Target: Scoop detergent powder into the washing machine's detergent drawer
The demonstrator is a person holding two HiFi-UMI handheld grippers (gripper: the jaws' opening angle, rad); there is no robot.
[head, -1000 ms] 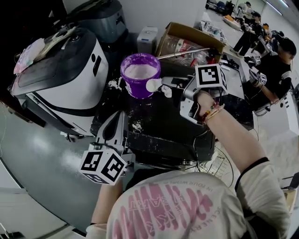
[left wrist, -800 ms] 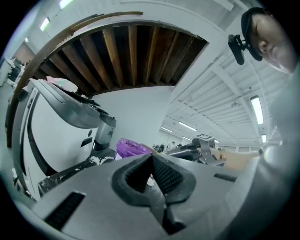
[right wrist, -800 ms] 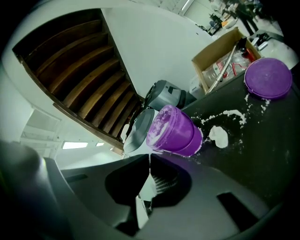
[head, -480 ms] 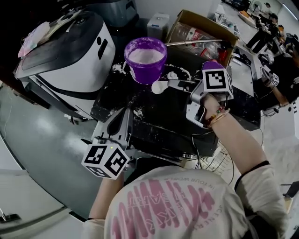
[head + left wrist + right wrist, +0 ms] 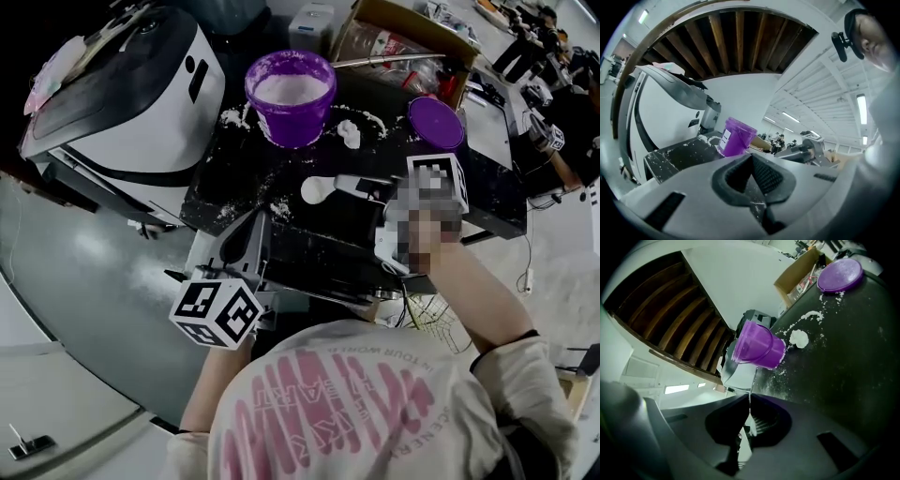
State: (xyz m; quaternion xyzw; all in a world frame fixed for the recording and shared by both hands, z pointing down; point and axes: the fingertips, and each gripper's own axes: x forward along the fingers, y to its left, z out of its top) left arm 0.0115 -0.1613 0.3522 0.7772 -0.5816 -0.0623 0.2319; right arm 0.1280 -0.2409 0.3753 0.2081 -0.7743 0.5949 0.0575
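Observation:
A purple bucket (image 5: pixel 289 94) half full of white powder stands on the black top (image 5: pixel 487 202); it also shows in the left gripper view (image 5: pixel 736 137) and the right gripper view (image 5: pixel 759 350). My right gripper (image 5: pixel 367 186) is shut on the handle of a white scoop (image 5: pixel 319 190), whose bowl hangs over the black top, in front of the bucket and apart from it. Whether the bowl holds powder I cannot tell. In the right gripper view the scoop (image 5: pixel 740 373) shows edge-on beyond the shut jaws (image 5: pixel 749 399). My left gripper (image 5: pixel 251 225) sits at the top's near left corner, shut and empty (image 5: pixel 752 159).
A white washing machine (image 5: pixel 141 94) stands left of the black top. A purple lid (image 5: pixel 436 122) lies at the right, spilled powder clumps (image 5: pixel 349 133) near the bucket. A cardboard box (image 5: pixel 403 37) sits behind. People work at the far right.
The scoop has come away from the bucket's rim toward the near edge of the black top and sunk with the right gripper. The left gripper has also sunk a little.

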